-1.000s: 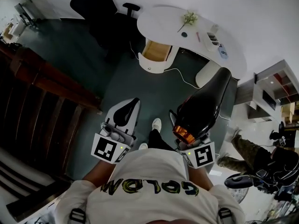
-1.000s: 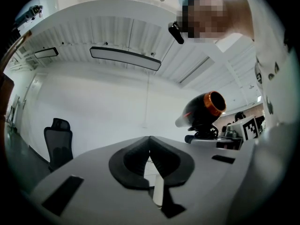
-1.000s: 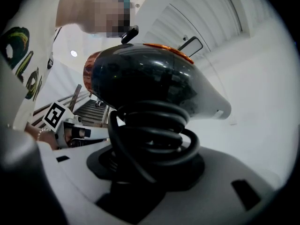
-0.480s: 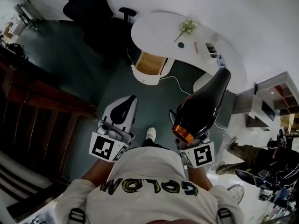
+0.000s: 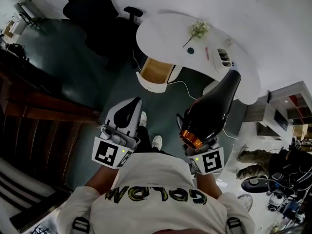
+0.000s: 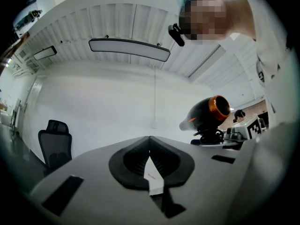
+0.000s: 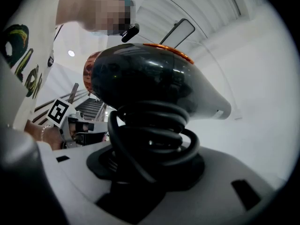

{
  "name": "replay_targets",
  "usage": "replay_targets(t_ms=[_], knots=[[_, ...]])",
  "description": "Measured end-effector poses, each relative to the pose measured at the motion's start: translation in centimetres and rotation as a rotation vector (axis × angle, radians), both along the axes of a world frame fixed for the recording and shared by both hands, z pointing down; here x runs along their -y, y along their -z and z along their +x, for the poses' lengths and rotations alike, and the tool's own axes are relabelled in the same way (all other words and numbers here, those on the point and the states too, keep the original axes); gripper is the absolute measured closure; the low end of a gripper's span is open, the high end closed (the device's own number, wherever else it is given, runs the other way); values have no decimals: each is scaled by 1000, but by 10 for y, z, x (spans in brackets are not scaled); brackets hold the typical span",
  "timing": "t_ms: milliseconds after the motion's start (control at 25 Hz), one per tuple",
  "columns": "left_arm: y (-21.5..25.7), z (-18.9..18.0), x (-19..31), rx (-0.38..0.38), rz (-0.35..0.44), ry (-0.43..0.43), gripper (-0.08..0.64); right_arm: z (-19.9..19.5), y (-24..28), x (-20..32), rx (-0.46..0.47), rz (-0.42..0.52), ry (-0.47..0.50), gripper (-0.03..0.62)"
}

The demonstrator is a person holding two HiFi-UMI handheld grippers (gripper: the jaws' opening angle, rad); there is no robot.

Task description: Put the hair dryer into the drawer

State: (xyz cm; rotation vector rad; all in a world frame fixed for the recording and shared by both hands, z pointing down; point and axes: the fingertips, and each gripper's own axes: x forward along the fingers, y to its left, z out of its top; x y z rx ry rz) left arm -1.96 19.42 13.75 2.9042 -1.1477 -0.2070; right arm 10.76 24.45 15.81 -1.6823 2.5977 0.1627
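Head view, looking steeply down. At centre right we see the black hair dryer (image 5: 212, 108), its orange-ringed rear end toward the person and its nozzle pointing to the upper right of the frame. The right gripper (image 7: 150, 170) carries it. In the right gripper view, the jaws stand wide and are clamped on the dryer's handle, around which the black cord (image 7: 151, 132) is coiled. The dryer's body fills the upper middle of that view.

At centre left, the left gripper (image 5: 131, 106) is held level beside the dryer but apart from it. In the left gripper view we read its jaws as drawn together with nothing between the pads.

In the upper middle of the head view stands a curved white desk (image 5: 170, 30). Below its lower left edge, the drawer (image 5: 157, 70) is pulled out, with its wooden inside showing. The dryer is well apart from the drawer. A black chair (image 5: 95, 11) sits in the upper left of the frame.
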Motion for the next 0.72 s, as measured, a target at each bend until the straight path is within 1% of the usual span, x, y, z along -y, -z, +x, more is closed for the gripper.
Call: replay_targets(t_ms=[280, 480, 720], knots=[[-4, -4, 59, -13, -10, -21, 549, -11, -2, 56, -10, -1, -5, 347], [-7, -11, 114, -5, -8, -56, 549, -21, -3, 112, -9, -4, -24, 347], [-6, -29, 187, -14, -10, -75, 549, -36, -2, 181, -21, -6, -44, 347]])
